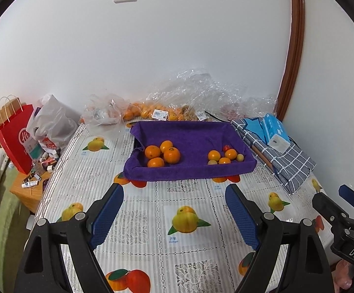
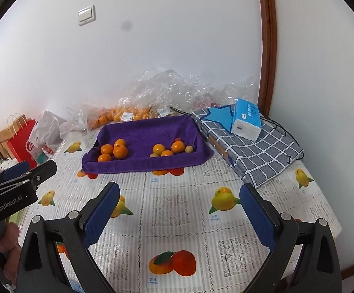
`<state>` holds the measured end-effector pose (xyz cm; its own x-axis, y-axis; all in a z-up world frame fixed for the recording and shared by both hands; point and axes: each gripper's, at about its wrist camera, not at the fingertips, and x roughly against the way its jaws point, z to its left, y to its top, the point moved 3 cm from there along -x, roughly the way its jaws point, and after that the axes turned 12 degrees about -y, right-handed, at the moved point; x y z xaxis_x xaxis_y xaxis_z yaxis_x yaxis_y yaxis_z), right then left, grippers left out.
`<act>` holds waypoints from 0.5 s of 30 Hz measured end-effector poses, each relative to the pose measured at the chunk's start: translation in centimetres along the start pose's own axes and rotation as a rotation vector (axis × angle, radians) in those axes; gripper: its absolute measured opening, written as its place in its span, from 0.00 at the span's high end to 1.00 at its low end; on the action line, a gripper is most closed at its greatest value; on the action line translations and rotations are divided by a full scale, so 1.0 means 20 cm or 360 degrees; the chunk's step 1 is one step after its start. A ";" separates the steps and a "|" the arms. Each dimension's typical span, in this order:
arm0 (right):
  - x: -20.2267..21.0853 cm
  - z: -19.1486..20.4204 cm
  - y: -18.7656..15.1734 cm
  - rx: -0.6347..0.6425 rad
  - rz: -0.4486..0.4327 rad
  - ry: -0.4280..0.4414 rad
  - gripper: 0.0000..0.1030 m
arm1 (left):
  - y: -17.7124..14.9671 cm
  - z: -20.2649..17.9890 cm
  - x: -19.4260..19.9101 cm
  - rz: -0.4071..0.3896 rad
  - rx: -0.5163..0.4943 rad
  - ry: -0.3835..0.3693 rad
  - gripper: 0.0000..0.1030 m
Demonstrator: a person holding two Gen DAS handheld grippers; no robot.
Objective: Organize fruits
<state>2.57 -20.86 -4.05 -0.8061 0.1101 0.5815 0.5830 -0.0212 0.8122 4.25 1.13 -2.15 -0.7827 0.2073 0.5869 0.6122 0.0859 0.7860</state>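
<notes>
Left wrist view: the left gripper [image 1: 174, 217] is held over the tablecloth [image 1: 152, 195], short of the tray [image 1: 191, 171]; its jaws are spread wide and nothing is seen between them.
Right wrist view: the right gripper [image 2: 179, 217] is likewise held above the tablecloth with jaws set wide apart and nothing between the blue pads [image 2: 101, 217].
Tray: a shallow tray lined with purple cloth is seen toward the back of the table, its near edge draped over the front.
Oranges: four oranges [image 1: 162, 155] are gathered at the tray's left end, touching one another.
Small fruits: a cluster of smaller fruits [image 1: 224, 156] is gathered at the tray's right end, well apart from the oranges; some are orange, two are pale yellow-green, and a small red one is seen at the back.
Bagged fruit: more orange fruit in a clear bag [image 1: 152, 112] is seen behind the tray, against the wall.
Right of tray: a tissue pack [image 2: 246, 119] is set on a checked bag [image 2: 255, 153] just beside the tray.
Left of table: a red paper bag [image 1: 14, 136] is seen standing beyond the table edge.
Hand: part of a hand [image 2: 8, 241] is seen on the left gripper's handle in the right wrist view.
</notes>
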 end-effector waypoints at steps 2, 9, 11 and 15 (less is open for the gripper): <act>0.00 0.00 0.00 0.0000 -0.0004 -0.0002 0.05 | 0.00 0.00 0.00 -0.0003 -0.0003 0.0006 0.18; 0.01 -0.01 0.00 -0.0012 -0.0003 -0.0004 0.05 | 0.00 0.00 0.01 -0.0006 -0.0009 0.0002 0.18; 0.01 -0.01 0.01 -0.0014 -0.0005 -0.0002 0.05 | 0.01 0.00 0.01 -0.0007 -0.0008 0.0002 0.18; 0.02 -0.01 0.01 -0.0008 -0.0006 -0.0011 0.05 | 0.02 0.00 0.00 -0.0004 -0.0008 -0.0012 0.18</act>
<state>2.37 -21.04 -3.65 -0.8077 0.1169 0.5779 0.5792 -0.0259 0.8148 4.48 1.17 -1.74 -0.7832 0.2143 0.5837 0.6099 0.0816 0.7883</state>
